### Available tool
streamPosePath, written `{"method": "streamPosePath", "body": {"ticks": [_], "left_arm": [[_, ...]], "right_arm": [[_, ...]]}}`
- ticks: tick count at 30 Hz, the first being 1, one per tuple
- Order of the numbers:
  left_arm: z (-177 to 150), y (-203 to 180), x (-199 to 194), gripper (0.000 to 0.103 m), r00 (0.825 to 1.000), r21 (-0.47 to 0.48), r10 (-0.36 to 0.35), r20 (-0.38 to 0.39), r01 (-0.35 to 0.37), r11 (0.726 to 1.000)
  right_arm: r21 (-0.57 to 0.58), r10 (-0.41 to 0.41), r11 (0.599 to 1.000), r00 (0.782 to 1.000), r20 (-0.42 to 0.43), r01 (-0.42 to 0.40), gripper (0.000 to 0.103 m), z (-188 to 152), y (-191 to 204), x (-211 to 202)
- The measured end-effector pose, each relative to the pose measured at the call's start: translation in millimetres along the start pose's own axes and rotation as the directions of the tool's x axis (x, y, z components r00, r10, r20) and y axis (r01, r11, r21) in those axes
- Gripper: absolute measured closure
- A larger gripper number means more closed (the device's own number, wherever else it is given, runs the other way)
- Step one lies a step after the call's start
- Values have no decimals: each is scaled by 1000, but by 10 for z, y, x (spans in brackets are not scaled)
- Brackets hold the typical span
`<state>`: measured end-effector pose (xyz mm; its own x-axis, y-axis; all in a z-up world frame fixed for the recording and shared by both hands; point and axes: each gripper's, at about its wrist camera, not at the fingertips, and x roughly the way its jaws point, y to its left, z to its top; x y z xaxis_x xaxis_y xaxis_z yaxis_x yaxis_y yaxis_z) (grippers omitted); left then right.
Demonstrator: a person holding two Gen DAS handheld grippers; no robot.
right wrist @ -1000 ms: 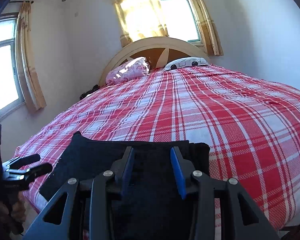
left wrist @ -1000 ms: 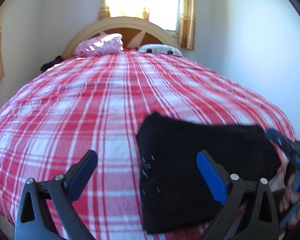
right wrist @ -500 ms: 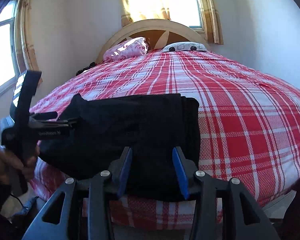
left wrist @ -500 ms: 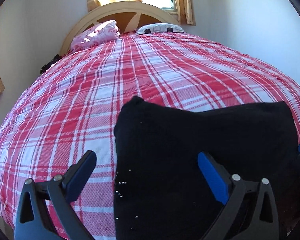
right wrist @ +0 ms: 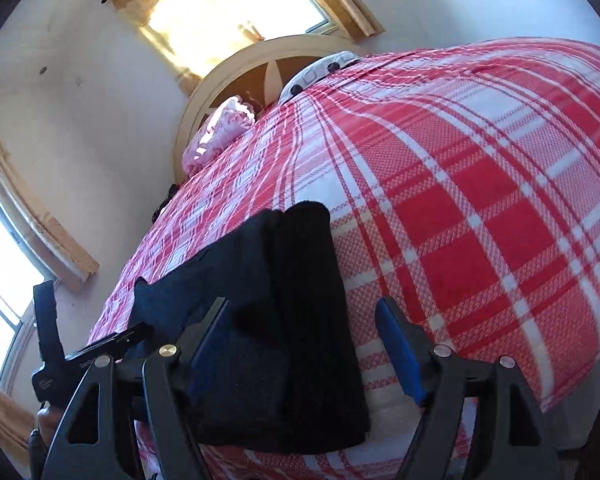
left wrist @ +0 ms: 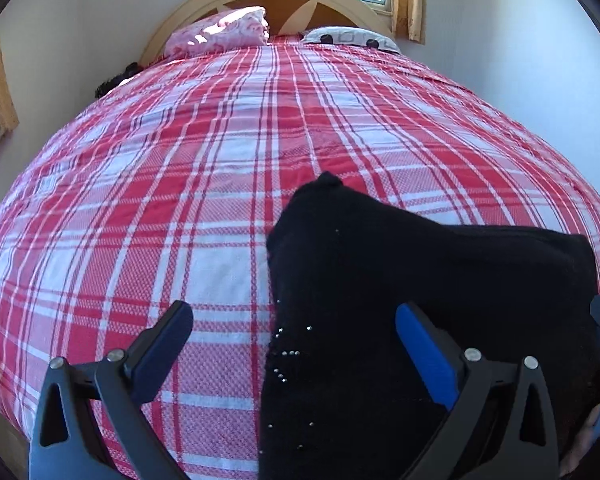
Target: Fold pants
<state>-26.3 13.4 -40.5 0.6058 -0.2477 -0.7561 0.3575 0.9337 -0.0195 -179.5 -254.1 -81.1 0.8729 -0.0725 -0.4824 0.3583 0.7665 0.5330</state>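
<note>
Right wrist view has the folded black pants [right wrist: 284,320] at lower centre, long axis running up the frame, lying between the spread-apart fingers of the right gripper [right wrist: 304,344] (nearer). Left gripper [left wrist: 296,344] gapes too, pants at its lower right on the plaid bed [left wrist: 180,160].

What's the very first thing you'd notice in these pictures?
The big red-and-white checked bedspread fills nearly everything. Next, the black folded pants lying near the bed's foot edge, with tiny shiny studs. The left gripper and right gripper are both open over them.
</note>
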Motion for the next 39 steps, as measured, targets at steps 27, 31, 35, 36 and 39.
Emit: {"method": "streamPosePath", "body": {"ticks": [27,31,35,36,39], "left_arm": [[-162,-254,-23,0,977,16,-195,-84,197,980],[-151,-169,21,1,964,-53,-250,-95,246,968],[-208,-234,-57,15,965,-25,-258,-50,257,966],[-219,-259,-78,18,964,-12,-262,-40,262,965],[-232,-279,-137,37,963,1,-270,-20,270,963]], "right_arm": [[-349,-146,929,988,-48,120,59,-280,638,110],[-232,-78,971,995,-59,63,55,-261,451,101],[-223,-65,973,997,-52,52,51,-289,454,115],[-228,-69,972,996,-49,56,51,-294,467,120],[-262,-92,962,994,-63,73,55,-283,528,134]]}}
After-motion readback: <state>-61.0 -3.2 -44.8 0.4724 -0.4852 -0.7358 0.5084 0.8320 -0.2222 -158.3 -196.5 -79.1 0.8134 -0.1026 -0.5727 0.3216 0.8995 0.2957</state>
